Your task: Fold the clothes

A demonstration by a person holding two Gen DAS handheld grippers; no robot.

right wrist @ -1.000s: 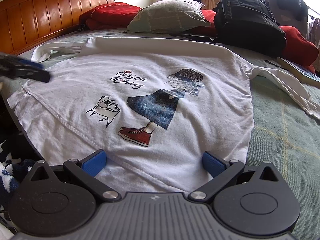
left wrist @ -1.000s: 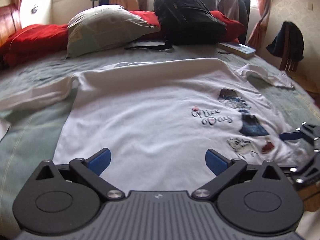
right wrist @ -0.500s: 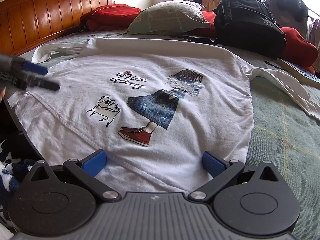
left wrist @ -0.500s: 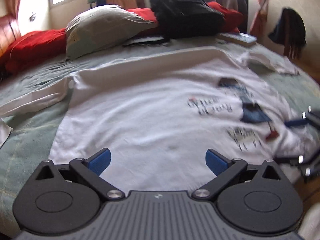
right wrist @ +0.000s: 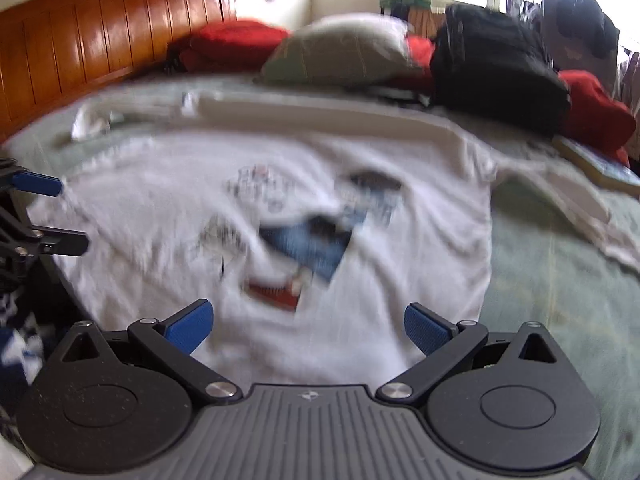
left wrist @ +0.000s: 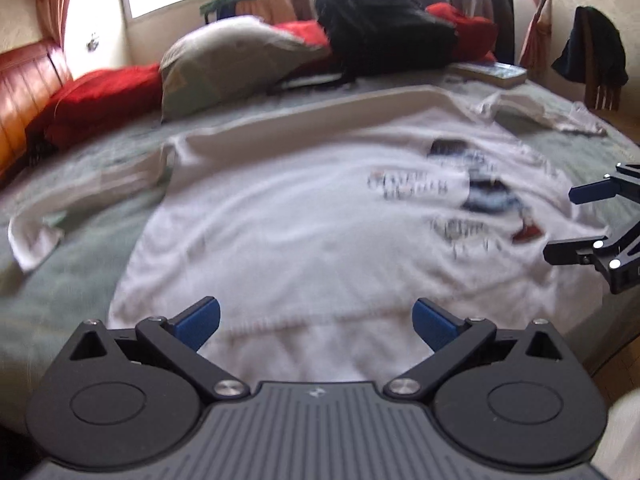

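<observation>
Both grippers, left (left wrist: 316,322) and right (right wrist: 308,328), hover wide-jawed over the shirt (left wrist: 320,220).

The printed lettering on the white T-shirt (left wrist: 304,240) is too blurred to read.

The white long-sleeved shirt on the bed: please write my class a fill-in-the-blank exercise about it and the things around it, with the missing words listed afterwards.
1. The white long-sleeved shirt lies spread flat on the ____.
2. Both the left gripper and the right gripper have their jaws ____.
3. The backpack near the pillow is ____ in colour.
4. The headboard is made of ____.

Missing words: bed; open; black; wood
</observation>
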